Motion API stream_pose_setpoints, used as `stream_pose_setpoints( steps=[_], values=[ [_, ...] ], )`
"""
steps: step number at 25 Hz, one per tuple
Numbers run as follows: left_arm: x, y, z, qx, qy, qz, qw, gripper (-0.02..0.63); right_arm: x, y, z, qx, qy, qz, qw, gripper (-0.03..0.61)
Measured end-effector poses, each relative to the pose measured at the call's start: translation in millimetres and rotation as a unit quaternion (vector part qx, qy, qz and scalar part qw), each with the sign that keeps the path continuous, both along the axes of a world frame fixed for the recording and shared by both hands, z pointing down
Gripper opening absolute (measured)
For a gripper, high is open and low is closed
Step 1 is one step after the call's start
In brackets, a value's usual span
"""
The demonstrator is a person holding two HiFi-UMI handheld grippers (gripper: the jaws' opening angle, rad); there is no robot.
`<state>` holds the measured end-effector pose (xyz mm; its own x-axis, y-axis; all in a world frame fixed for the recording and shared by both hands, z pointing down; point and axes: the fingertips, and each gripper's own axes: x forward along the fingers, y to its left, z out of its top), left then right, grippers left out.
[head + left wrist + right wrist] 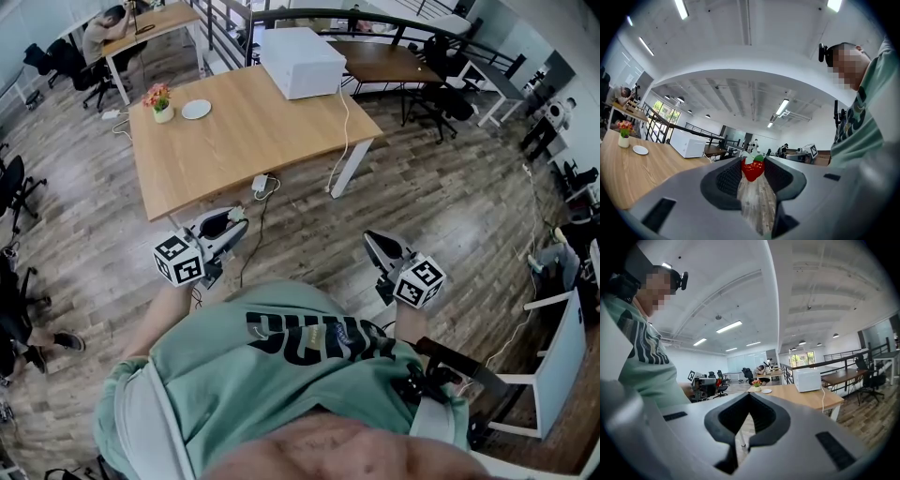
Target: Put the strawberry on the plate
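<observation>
A strawberry [753,168] sits pinched near the tips of the left tongs [230,222], red body low and leafy cap on top, so that its long axis stands roughly upright across the grip. The two pads press its sides and are held partly apart by the width of the fruit. Nothing else touches it, and it hangs over the wooden floor [441,202], short of the tabletop [244,141].

The plate [196,109], small, white and bare, lies ahead of the left tongs and off to the left of the line they point along. It rests on the far part of the tabletop, well apart from the fruit and just beside a pot of flowers [161,103]. A white box [300,61] stands at the tabletop's far right corner, wide of any path to the plate. The left tongs are plainly the nearer of the pair to the plate, and they already carry the load.

The right tongs [373,239] are held level out to the right side with their tips together and nothing between them. They lie farther from the plate, with the tabletop ahead and to their left.

By the look of it, the pick-up is done and the carry remains. The coming move would call for a long reach forward and leftward over the tabletop's near edge before the berry can be set down, keeping clear of the flowers beside the plate.
</observation>
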<state>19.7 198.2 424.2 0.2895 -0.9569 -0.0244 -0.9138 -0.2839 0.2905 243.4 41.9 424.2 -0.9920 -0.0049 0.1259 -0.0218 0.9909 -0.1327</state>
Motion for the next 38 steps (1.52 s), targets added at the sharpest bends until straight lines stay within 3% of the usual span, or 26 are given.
stream_pose_setpoints(
  steps=[12,28,38],
  values=[
    [38.7,-38.8,-9.2,-0.003,-0.017,0.023,0.9996,0.153,42.4,-30.5,-0.5,-0.006,-0.011,0.018,1.000,0.008],
    [141.4,-82.2,-11.1,-0.019,-0.028,0.031,0.9989,0.153,137.6,-74.3,14.4,-0.041,-0.030,0.016,0.999,0.008],
    [153.9,-85.9,-4.5,-0.031,-0.026,0.029,0.9988,0.153,141.7,-81.2,25.0,-0.053,-0.028,0.003,0.998,0.008]
  ],
)
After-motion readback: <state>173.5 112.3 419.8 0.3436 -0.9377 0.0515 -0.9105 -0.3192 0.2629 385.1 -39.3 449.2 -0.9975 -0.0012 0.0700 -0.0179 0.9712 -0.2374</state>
